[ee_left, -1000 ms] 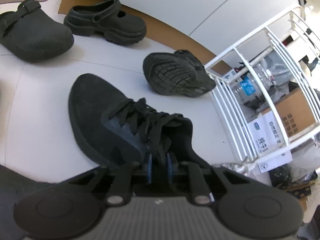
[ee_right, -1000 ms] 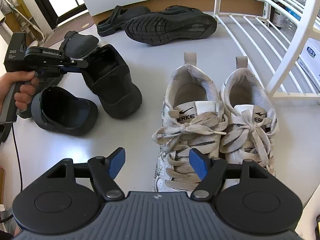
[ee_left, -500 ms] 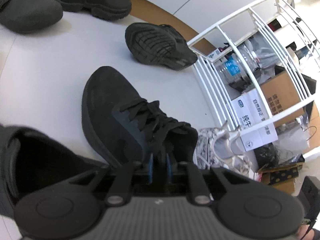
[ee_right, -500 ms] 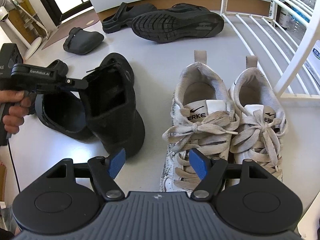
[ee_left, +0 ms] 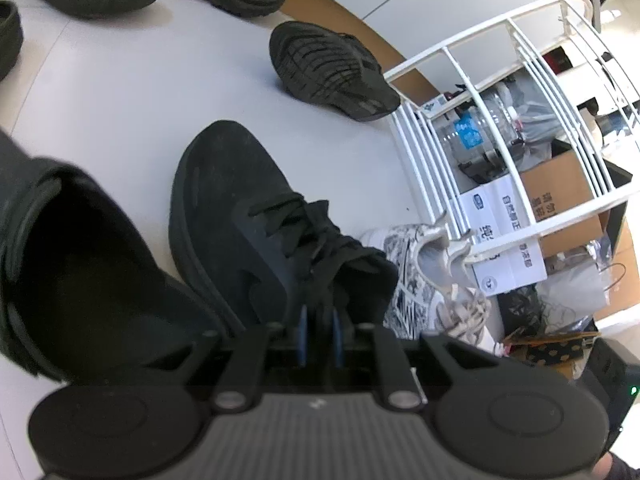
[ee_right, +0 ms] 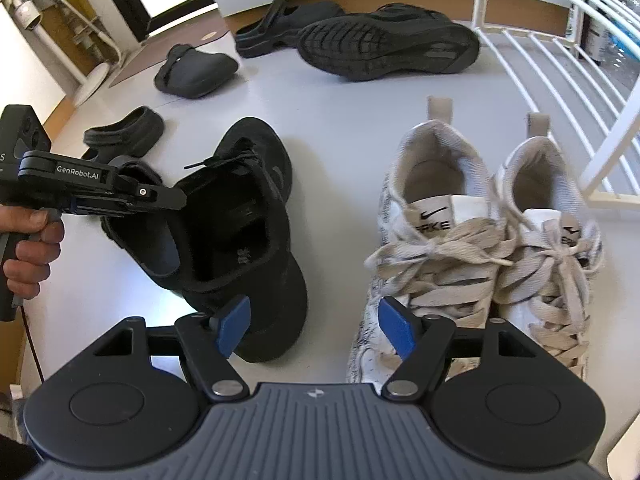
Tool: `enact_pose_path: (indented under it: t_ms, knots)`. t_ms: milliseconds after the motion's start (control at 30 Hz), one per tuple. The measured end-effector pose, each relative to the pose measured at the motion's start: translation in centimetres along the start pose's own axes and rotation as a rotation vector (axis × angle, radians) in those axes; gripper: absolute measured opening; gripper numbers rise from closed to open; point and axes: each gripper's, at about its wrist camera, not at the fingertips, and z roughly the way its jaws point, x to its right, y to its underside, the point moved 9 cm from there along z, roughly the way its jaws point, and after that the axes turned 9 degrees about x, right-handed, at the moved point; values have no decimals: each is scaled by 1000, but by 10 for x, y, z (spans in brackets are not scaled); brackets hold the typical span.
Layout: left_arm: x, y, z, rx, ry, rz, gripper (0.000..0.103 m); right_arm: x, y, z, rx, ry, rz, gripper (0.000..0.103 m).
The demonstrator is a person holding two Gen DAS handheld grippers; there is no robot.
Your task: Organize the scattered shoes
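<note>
Left wrist: black sneaker [ee_left: 240,216] collar pinched in left gripper [ee_left: 320,336].

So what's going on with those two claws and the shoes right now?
Left claw shut on black sneaker heel collar. Right claw open, empty, hovering beside paired white sneakers. Black clog close behind sneaker.

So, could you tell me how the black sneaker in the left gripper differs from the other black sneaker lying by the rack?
The held black sneaker sits sole down with laces and opening facing up; the far black sneaker lies on its side, tread showing. The left gripper is shut on the held sneaker's collar; nothing touches the far one. The held sneaker sits beside the white sneakers; the far one lies near the white rack. Both look like plain black lace-ups, seemingly a pair.
</note>
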Motion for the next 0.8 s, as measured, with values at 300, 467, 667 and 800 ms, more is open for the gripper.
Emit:
enact_pose_path:
  t_ms: [300,467,667,800]
  knots:
    - [-3,10,-7,-10,-12,-15,13,-17,8,4,-31,-51,-31,82]
    - [-8,7,-13,8,-33,-21,12,-39,17,15,-66,-115,-67,85]
    - [-9,5,-13,8,-33,-35,12,-67,26,35,-94,-180,-121,87]
    - [-3,6,-10,7,-37,-32,12,-75,27,47,-101,-180,-148,91]
